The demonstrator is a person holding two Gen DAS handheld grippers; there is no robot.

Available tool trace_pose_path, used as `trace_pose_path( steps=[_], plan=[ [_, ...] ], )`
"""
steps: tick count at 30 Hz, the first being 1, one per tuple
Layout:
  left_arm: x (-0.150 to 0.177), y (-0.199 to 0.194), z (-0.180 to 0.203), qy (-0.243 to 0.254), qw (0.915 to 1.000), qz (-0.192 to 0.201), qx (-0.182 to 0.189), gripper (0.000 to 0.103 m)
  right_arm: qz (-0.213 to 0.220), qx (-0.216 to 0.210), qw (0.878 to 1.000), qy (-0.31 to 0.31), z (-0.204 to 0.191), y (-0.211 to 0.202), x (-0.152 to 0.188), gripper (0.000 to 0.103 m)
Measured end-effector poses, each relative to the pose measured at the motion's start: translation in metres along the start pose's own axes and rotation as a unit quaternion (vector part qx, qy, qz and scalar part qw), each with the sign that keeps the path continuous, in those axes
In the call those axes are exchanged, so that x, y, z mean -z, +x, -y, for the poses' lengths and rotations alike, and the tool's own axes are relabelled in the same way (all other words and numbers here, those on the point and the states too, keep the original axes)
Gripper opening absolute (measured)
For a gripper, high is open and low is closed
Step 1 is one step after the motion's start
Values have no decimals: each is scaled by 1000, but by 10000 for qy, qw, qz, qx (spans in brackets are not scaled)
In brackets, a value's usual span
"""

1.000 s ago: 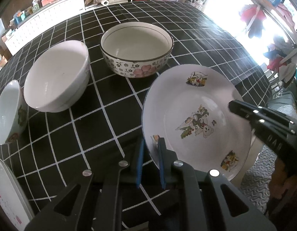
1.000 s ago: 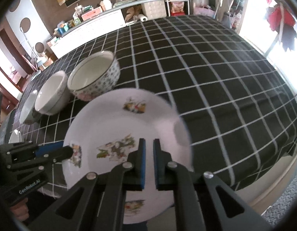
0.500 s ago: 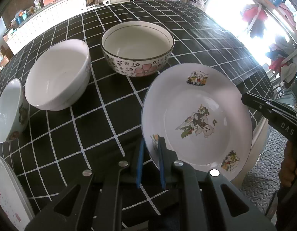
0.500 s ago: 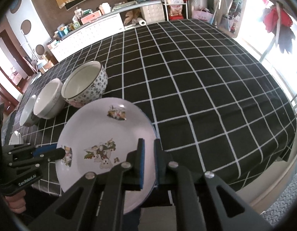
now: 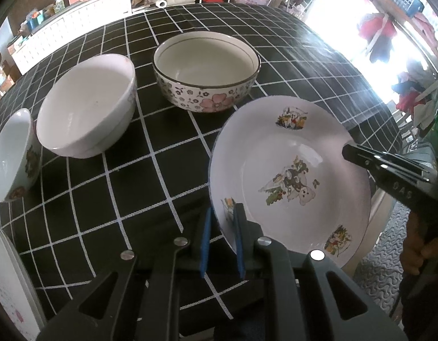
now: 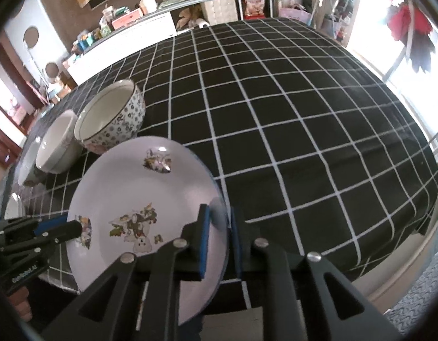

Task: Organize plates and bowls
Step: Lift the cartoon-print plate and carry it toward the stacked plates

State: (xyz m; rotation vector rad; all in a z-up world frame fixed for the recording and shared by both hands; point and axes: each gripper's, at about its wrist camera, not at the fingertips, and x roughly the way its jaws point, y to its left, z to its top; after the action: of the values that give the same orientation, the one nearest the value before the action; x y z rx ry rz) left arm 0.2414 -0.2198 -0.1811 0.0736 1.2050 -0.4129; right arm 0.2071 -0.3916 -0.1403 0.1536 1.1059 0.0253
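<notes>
- The plate (image 5: 289, 170), white with cartoon bear prints, is held in the air at the near edge of the table (image 6: 289, 113), tilted, partly over the checked cloth and partly past the edge.
- The left gripper (image 5: 221, 238) straddles the plate's rim at about 7 o'clock in the left wrist view; its blue pads (image 5: 205, 244) sit on either side of the rim with a little daylight visible on the outer side, so I cannot tell whether the pinch is firm.
- The right gripper (image 6: 219, 227) brackets the opposite rim, at about 4 o'clock of the plate in the right wrist view; its pads are close around the edge, and again contact is likely but not certain.
- Three bowls stand in a row at 10 to 12 o'clock from the plate: the floral bowl (image 5: 207, 76) nearest, the plain white bowl (image 5: 87, 105) beside it, and a small bowl (image 5: 13, 156) at the far left.
- A white dish edge (image 5: 8, 284) shows at 8 o'clock in the left view.
- To do this step well, I judge both grips should be confirmed before either lets go, since a glazed rim slips easily.
- Level the plate and bring it fully over the cloth before lowering.
- Keep it clear of the floral bowl's wall, which sits just beyond the far rim.
</notes>
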Motion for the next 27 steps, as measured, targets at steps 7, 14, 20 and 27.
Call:
trace_pose_path(
  steps=[7, 14, 20, 27],
  plan=[
    [4, -2, -21, -262, 9996, -63, -74, 13, -37, 18, 9994, -346, -24, 1, 1, 17],
    [18, -13, -51, -574, 9982, -32, -170, 13, -133, -217, 9977, -626, -58, 5, 5, 17],
    [34, -24, -78, -889, 9956, -35, -306, 13, -210, -364, 9948, -928, -84, 9, 10, 17],
    [53, -35, -100, -1155, 9925, -77, -399, 13, -306, -483, 9909, -1216, -119, 14, 14, 17]
  ],
)
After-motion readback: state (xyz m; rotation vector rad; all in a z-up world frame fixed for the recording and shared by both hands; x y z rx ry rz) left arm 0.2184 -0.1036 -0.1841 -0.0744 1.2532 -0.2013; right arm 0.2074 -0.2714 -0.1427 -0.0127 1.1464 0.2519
